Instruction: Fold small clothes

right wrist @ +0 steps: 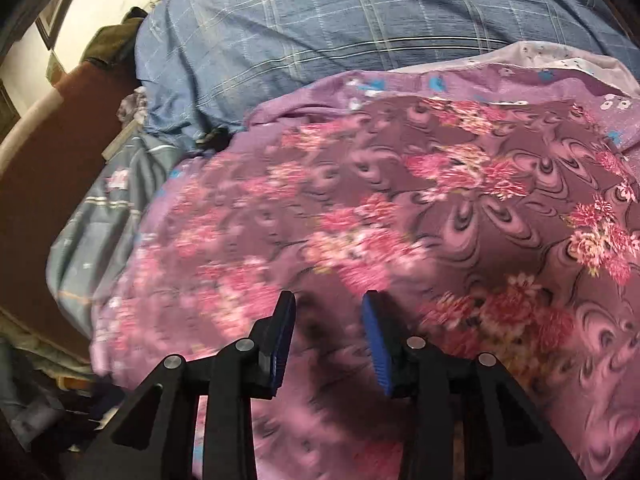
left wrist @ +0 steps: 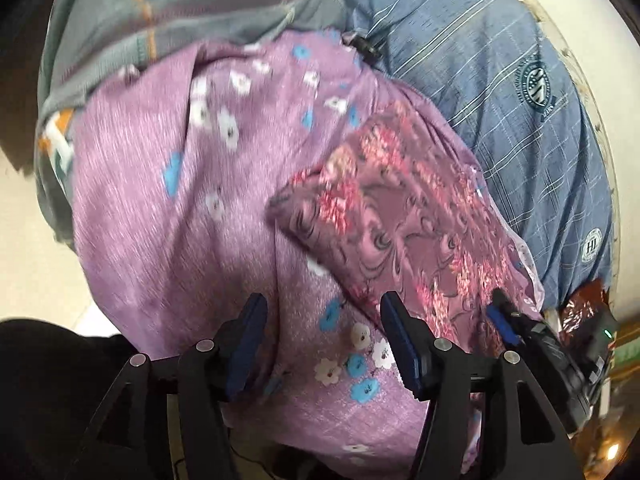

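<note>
A mauve cloth with pink flowers (left wrist: pixel 404 220) lies folded on a lilac cloth with blue and white flowers (left wrist: pixel 180 184). My left gripper (left wrist: pixel 322 312) is open and empty, hovering over the lilac cloth just left of the mauve cloth's near edge. The other gripper (left wrist: pixel 520 324) shows at the mauve cloth's right end. In the right wrist view the mauve cloth (right wrist: pixel 400 216) fills the middle, with the lilac cloth (right wrist: pixel 440 84) behind it. My right gripper (right wrist: pixel 329 300) is open and empty just above the mauve cloth.
A blue checked bedcover (left wrist: pixel 500 80) (right wrist: pixel 340 28) lies behind and to the right. A grey garment (left wrist: pixel 160 8) lies at the back left. A brown bed edge (right wrist: pixel 52 152) and a pale blue cloth (right wrist: pixel 92 220) are at the left.
</note>
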`<act>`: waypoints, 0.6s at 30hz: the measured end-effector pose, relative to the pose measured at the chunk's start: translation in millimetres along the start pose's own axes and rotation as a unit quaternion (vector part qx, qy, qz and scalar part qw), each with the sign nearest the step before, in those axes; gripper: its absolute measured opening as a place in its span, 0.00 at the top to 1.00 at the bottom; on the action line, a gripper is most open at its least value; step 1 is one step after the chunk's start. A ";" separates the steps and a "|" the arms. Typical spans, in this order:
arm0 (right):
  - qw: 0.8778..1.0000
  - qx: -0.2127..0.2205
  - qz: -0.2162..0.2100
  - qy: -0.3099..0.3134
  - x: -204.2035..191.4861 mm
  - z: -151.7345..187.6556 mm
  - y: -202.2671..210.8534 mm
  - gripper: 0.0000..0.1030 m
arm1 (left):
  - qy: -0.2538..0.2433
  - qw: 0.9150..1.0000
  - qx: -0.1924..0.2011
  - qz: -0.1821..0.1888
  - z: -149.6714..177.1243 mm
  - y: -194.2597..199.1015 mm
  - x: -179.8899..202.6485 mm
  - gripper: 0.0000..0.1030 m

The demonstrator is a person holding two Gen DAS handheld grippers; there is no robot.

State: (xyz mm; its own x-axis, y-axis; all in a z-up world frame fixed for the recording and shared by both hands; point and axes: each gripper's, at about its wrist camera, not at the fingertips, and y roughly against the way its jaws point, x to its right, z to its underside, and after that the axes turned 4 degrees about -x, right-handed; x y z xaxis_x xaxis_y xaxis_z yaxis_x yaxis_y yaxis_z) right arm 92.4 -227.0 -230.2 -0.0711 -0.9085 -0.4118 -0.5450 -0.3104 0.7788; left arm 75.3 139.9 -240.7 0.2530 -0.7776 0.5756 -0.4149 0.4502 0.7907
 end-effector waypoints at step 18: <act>0.997 0.005 -0.054 -0.046 10.2 -1.2 -12.5 0.90 | -0.039 0.997 0.064 -0.026 -30.9 -39.5 22.6 0.79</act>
State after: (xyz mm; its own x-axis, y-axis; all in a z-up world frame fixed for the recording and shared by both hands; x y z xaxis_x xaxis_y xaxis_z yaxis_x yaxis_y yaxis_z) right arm 99.4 -232.7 -243.6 -0.0877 -0.8396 -0.5361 -0.5621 -0.4026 0.7225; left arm 124.3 118.0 -252.5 0.2098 -0.8323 0.5131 -0.5126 0.3532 0.7826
